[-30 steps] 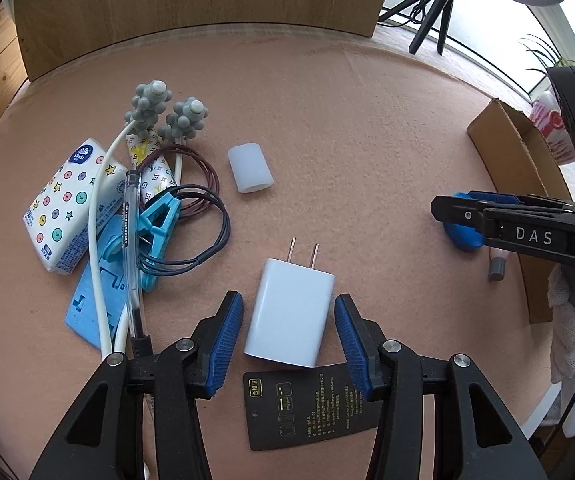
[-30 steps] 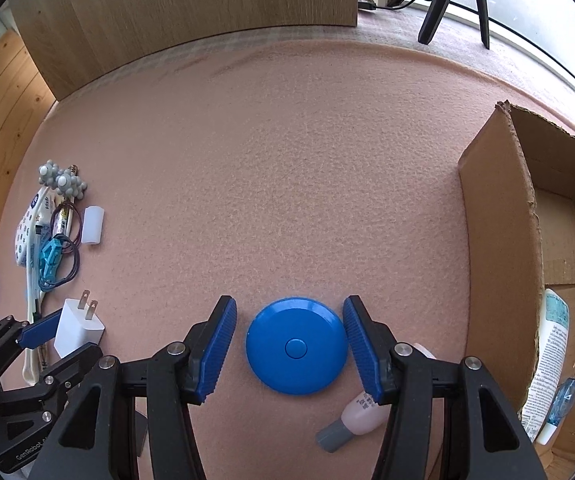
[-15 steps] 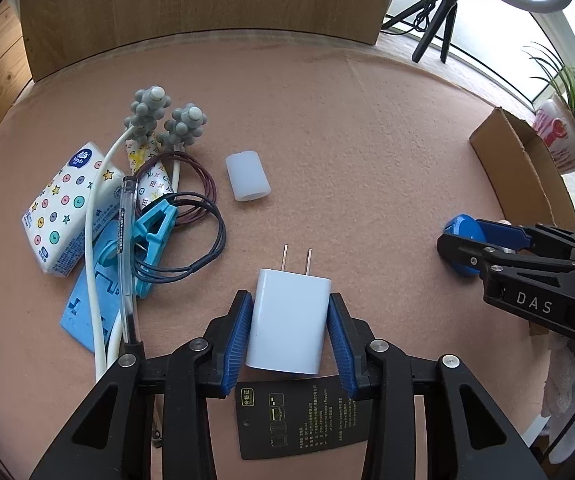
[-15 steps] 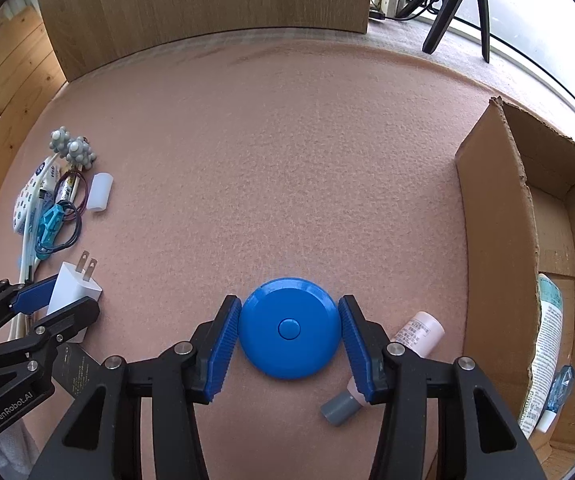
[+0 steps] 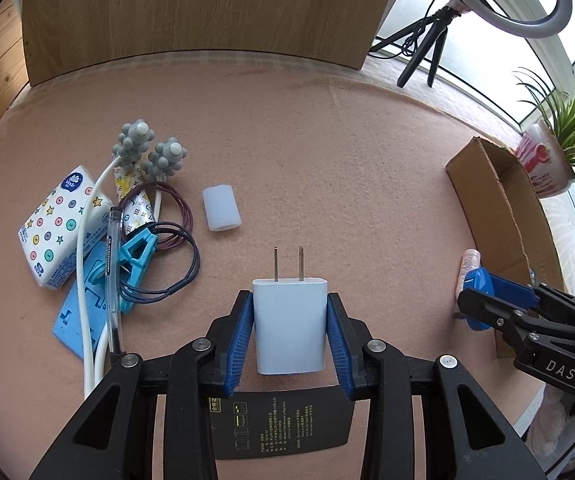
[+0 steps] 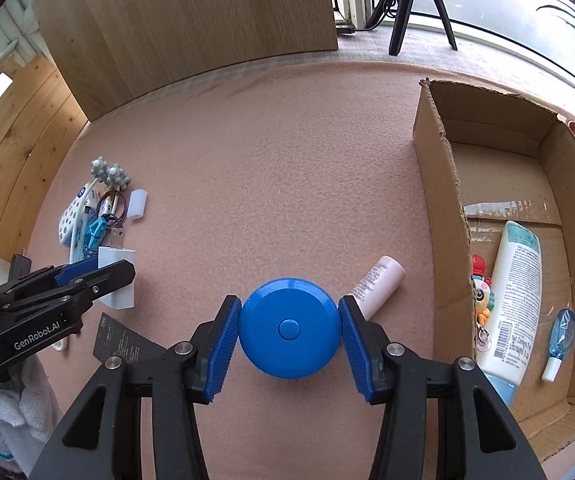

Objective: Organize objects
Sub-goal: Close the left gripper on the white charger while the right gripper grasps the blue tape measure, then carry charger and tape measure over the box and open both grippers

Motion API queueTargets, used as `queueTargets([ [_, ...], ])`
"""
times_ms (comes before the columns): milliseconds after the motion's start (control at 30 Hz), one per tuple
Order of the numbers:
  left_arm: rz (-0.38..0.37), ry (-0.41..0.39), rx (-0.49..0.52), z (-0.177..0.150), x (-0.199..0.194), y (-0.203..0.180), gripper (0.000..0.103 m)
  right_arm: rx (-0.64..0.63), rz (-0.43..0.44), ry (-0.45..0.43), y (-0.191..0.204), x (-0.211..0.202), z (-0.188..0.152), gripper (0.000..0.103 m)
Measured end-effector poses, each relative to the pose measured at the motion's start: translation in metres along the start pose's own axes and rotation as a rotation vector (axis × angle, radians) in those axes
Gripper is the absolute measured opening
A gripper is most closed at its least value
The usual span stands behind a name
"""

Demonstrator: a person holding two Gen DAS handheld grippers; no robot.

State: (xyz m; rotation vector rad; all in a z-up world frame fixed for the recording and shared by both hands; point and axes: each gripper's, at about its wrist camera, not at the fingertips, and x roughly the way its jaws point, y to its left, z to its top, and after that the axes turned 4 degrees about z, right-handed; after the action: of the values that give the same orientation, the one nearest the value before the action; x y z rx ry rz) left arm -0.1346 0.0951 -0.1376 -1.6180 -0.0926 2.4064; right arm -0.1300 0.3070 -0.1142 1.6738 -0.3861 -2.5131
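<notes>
A pink felt-covered table [image 6: 287, 152] is shown, backed by a wooden panel [image 6: 191, 12]. At its right edge an open cardboard box [image 6: 435, 184] is seen, in which a white lotion bottle [image 6: 515, 292], a small colourful toy [image 6: 483, 300] and a small blue dropper bottle [image 6: 561, 336] are laid. A cluster of small items is gathered at the table's left side: a patterned tissue pack [image 5: 61, 224], a blue flat card [image 5: 75, 316], a white cord [image 5: 87, 240] ending in two grey knobbed heads [image 5: 147, 152], dark hair ties [image 5: 175, 256], a teal clip [image 5: 135, 260], a clear pen [image 5: 111, 264] and, just beside the cluster, a translucent white cap [image 5: 221, 214]. The left gripper [image 5: 290, 336] is closed narrowly on the white charger plug [image 5: 290, 324], whose sides are pressed by both blue pads [image 5: 241, 336] and whose prongs point away from the camera; a black printed card [image 5: 279, 424] lies beneath it on the felt. The right gripper [image 6: 290, 330] is clamped on the round blue case [image 6: 290, 328], held at its two sides, near the box's left wall. A small pink-white tube [image 6: 377, 280] lies on the felt just beyond the right pad, between case and box. A white cloth [image 6: 7, 396] is seen below the left gripper in the right wrist view.
</notes>
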Motion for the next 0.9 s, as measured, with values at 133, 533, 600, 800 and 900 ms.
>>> queueTargets([
  [133, -0.019, -0.015, 0.013, 0.005, -0.005, -0.015, 0.039, 0.021, 0.023, -0.028, -0.01, -0.015, 0.0, 0.046],
  [533, -0.085, -0.061, 0.097, 0.021, -0.022, -0.088, 0.039, 0.064, -0.007, -0.142, -0.05, -0.077, -0.014, 0.046],
  [600, -0.098, -0.069, 0.114, 0.025, -0.023, -0.104, 0.039, 0.071, -0.026, -0.163, -0.058, -0.087, -0.016, 0.046],
  [800, -0.135, -0.085, 0.173, 0.035, -0.022, -0.159, 0.039, 0.109, -0.073, -0.19, -0.091, -0.104, -0.022, 0.046],
  [900, -0.15, -0.096, 0.197, 0.041, -0.021, -0.187, 0.039, 0.126, -0.091, -0.193, -0.106, -0.107, -0.025, 0.046],
])
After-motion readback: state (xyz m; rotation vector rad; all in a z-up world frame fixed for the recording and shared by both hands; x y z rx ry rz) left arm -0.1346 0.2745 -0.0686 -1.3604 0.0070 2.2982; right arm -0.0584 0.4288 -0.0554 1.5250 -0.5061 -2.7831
